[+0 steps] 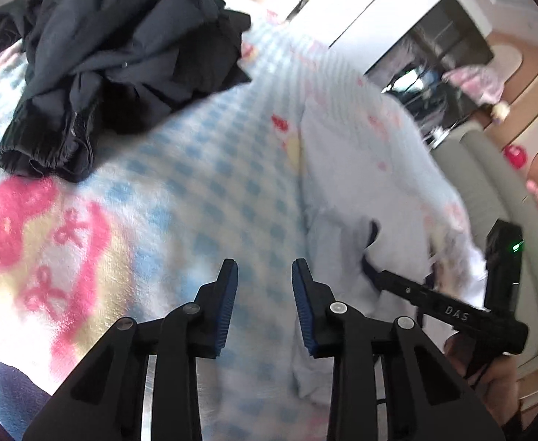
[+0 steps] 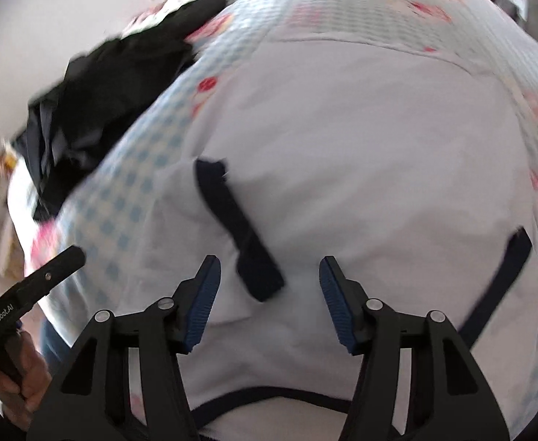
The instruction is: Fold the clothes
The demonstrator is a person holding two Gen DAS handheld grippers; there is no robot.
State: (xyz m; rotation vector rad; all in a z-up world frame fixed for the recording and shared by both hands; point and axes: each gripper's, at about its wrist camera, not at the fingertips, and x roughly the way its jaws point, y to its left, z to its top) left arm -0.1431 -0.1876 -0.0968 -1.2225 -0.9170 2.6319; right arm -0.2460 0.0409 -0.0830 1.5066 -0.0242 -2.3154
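- Pale blue shirt [image 2: 342, 147] with navy sleeve trim [image 2: 237, 228] lies spread on the bed, over the checked blanket [image 1: 203, 169]; navy collar edge [image 2: 261, 397] nearest the right wrist camera, so neck end is at the near edge of the bed.
- Black clothes pile [image 1: 114, 58] sits crumpled toward the bed's far left corner, well apart from the shirt, untouched.
- Right claw [image 2: 269, 286] hangs over the shirt just beside the folded-in sleeve trim, jaws apart, nothing pinched between pads.
- Left claw [image 1: 265, 294] over bare blanket just left of the shirt's edge, jaws part open, empty.
- Both views motion-blurred; can't tell if the right claw's fingertips touch the fabric.
- Step, my guess: sleeve fold on the left side looks in place, next grab is for the following fold.
- To do it well:
  - pinch one layer stack at the hem or shoulder edge, not blanket underneath
  - grab both corners of the same edge, lift level, carry across together
  - lay down flat and release only once fabric rests, so the tucked sleeve doesn't drag out.
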